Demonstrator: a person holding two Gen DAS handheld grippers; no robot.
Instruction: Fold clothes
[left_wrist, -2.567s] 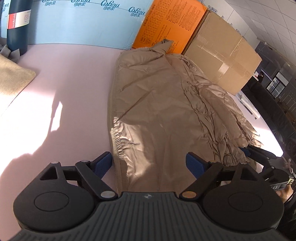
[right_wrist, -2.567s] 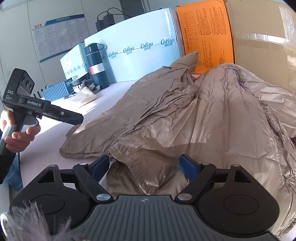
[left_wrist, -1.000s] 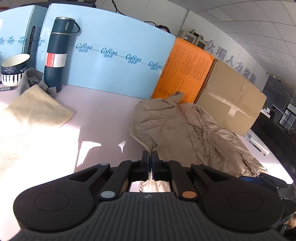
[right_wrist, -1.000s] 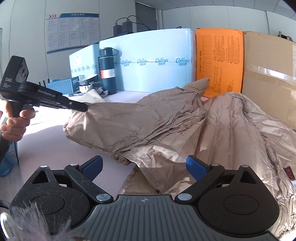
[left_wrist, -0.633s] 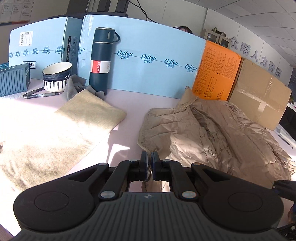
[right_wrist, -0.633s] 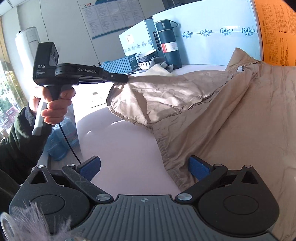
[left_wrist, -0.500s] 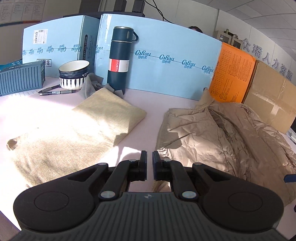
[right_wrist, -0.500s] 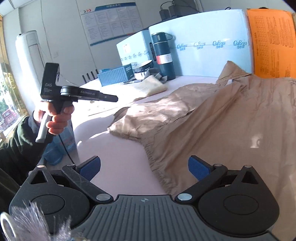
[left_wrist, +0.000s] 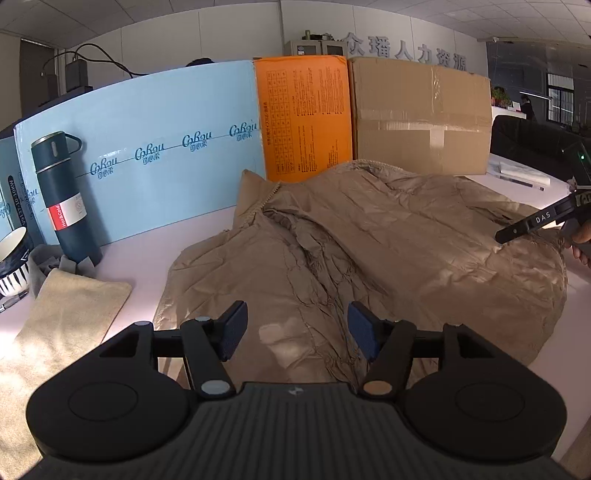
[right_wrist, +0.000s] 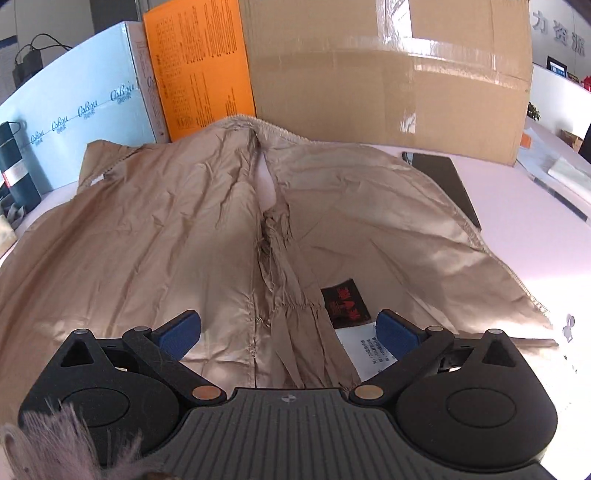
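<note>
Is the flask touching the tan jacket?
Apart. The left wrist view shows bare pink table between the flask and the jacket.

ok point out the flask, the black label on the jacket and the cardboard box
flask (left_wrist: 64, 206), left wrist view, middle of its body
black label (right_wrist: 345, 302), right wrist view, centre of the patch
cardboard box (right_wrist: 388, 81), right wrist view, front face
</note>
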